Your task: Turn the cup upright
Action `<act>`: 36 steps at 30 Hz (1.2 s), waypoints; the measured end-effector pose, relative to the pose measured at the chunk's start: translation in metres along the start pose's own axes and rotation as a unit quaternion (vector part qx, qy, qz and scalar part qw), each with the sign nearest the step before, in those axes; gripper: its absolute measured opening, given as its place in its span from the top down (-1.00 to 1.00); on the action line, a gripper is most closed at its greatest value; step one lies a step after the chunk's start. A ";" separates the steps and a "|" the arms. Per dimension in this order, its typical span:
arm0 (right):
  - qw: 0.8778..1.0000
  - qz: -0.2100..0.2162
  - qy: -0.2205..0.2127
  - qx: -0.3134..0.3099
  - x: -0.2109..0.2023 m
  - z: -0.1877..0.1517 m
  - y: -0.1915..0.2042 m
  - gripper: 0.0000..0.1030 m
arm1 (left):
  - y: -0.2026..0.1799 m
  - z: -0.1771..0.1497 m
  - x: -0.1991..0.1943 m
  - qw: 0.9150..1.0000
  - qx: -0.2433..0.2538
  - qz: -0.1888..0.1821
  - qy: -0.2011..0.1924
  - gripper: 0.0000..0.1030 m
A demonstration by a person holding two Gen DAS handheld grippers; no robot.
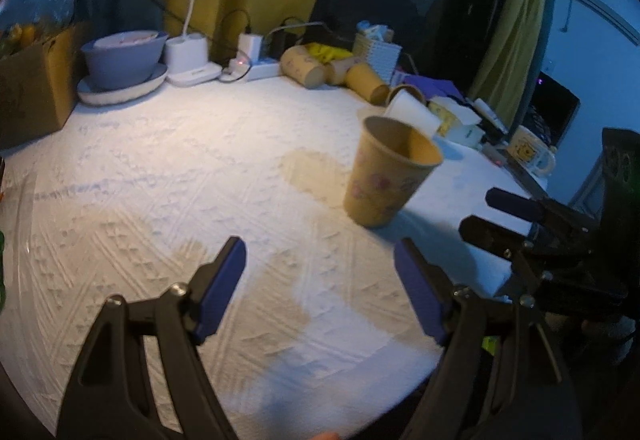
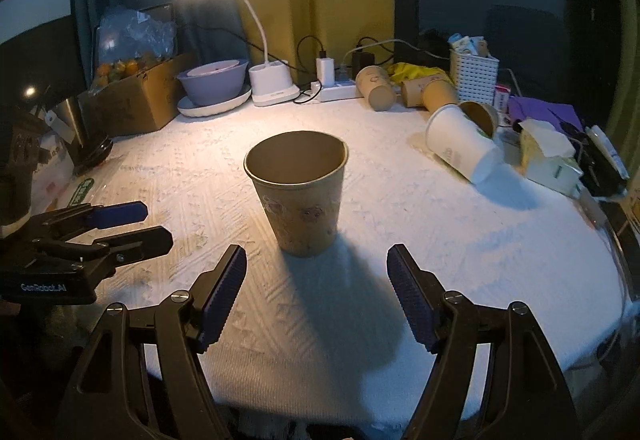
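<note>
A lit desk lamp [image 2: 256, 24] stands at the far edge of the worktop [image 2: 400, 208], well ahead of the right tool. Left of it a purple bowl [image 2: 212, 80] sits on a white plate [image 2: 208, 106], beside a cardboard box [image 2: 132, 100]. Ahead to the right lie a white paper cup [image 2: 460, 144] on its side, a white basket [image 2: 474, 74] and a tissue box [image 2: 548, 156].

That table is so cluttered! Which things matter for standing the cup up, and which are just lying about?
Part of the job:
- brown paper cup, already upright
- right claw, open
- left claw, open

Just lying about:
- white cup on its side
- desk lamp
- purple bowl
- cardboard box
- white basket
</note>
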State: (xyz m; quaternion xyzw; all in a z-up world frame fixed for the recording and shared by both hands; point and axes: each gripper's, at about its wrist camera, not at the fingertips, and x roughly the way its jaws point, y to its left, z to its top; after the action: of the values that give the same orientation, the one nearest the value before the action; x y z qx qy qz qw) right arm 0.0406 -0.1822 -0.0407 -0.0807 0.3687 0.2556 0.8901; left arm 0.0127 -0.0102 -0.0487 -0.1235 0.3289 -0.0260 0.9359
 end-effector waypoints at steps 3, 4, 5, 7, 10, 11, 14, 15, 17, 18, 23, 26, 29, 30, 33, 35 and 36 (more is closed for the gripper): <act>1.000 -0.006 -0.007 0.002 -0.012 -0.002 -0.001 -0.47 | -0.013 0.003 -0.005 1.000 0.015 -0.002 -0.010 -0.53; 1.000 -0.009 -0.011 0.004 -0.016 -0.002 -0.002 -0.47 | -0.017 0.004 -0.007 1.000 0.022 -0.003 -0.013 -0.56; 1.000 -0.012 -0.017 0.006 -0.022 -0.001 -0.004 -0.47 | -0.022 0.005 -0.010 0.999 0.028 -0.005 -0.019 -0.57; 0.999 -0.019 -0.025 0.010 -0.030 0.000 -0.006 -0.47 | -0.028 0.007 -0.014 0.999 0.038 -0.006 -0.030 -0.58; 0.999 -0.033 -0.038 0.013 -0.042 0.003 -0.010 -0.47 | -0.034 0.011 -0.016 0.998 0.048 0.001 -0.044 -0.58; 0.998 -0.037 -0.041 0.012 -0.044 0.003 -0.011 -0.47 | -0.037 0.011 -0.018 0.997 0.053 0.002 -0.049 -0.58; 0.997 -0.049 -0.057 0.011 -0.055 0.008 -0.013 -0.47 | -0.046 0.015 -0.020 0.996 0.072 0.013 -0.058 -0.58; 0.997 -0.051 -0.061 0.010 -0.057 0.009 -0.014 -0.47 | -0.048 0.016 -0.021 0.995 0.076 0.016 -0.063 -0.58; 0.996 -0.055 -0.069 0.010 -0.062 0.013 -0.015 -0.47 | -0.051 0.020 -0.025 0.994 0.081 0.014 -0.076 -0.58; 0.996 -0.056 -0.074 0.010 -0.065 0.014 -0.016 -0.47 | -0.054 0.023 -0.028 0.993 0.085 0.014 -0.086 -0.58; 0.994 -0.064 -0.090 0.007 -0.076 0.022 -0.017 -0.47 | -0.062 0.034 -0.039 0.988 0.099 0.016 -0.120 -0.58; 0.993 -0.066 -0.100 0.007 -0.083 0.027 -0.018 -0.47 | -0.066 0.040 -0.046 0.984 0.107 0.015 -0.139 -0.69; 0.991 -0.069 -0.112 0.005 -0.091 0.032 -0.019 -0.47 | -0.068 0.043 -0.056 0.980 0.110 0.015 -0.163 -0.85; 0.991 -0.070 -0.116 0.004 -0.093 0.034 -0.019 -0.47 | -0.070 0.045 -0.060 0.979 0.111 0.014 -0.170 -0.85; 0.989 -0.074 -0.126 0.002 -0.100 0.040 -0.020 -0.47 | -0.073 0.054 -0.070 0.976 0.111 0.013 -0.189 -0.85; 0.988 -0.074 -0.132 0.003 -0.104 0.045 -0.021 -0.47 | -0.074 0.058 -0.076 0.973 0.110 0.012 -0.201 -0.86; 0.988 -0.074 -0.134 0.002 -0.106 0.047 -0.020 -0.47 | -0.074 0.060 -0.079 0.972 0.109 0.011 -0.206 -0.86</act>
State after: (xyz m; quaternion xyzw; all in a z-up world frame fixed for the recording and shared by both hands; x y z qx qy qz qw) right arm 0.0171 -0.2258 0.0661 -0.0711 0.2396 0.1969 0.9480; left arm -0.0089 -0.0588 0.0630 -0.0195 0.1251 -0.0259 0.9916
